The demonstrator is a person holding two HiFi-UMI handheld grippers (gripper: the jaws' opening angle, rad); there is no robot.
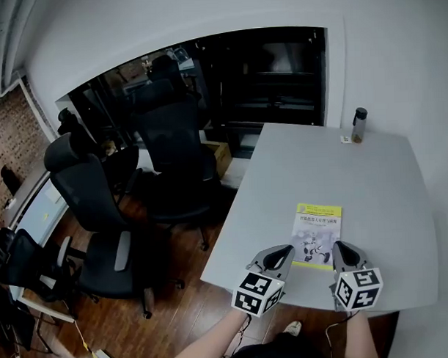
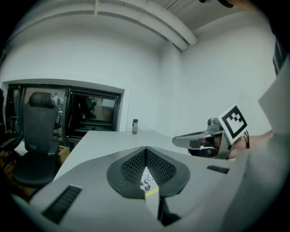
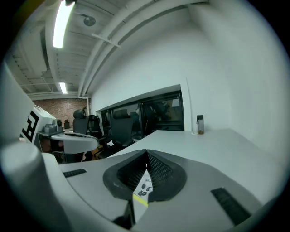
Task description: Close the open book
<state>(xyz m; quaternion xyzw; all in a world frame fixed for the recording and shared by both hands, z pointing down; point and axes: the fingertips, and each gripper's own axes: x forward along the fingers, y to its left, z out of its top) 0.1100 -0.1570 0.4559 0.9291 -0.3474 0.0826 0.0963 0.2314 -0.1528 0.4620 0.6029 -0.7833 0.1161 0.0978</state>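
Left gripper (image 1: 287, 249) and right gripper (image 1: 338, 245), both clenched empty, hover over grey table (image 1: 385, 176) bearing closed book (image 1: 318, 226), office chairs (image 1: 100, 208) alongside.

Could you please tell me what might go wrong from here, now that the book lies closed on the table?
1. The book lies fairly near the front edge of the table, with the left gripper and right gripper close over its near end; a careless sweep might push it off.
2. Both pairs of jaws are shut and empty, so catching a sliding book would probably be slow.
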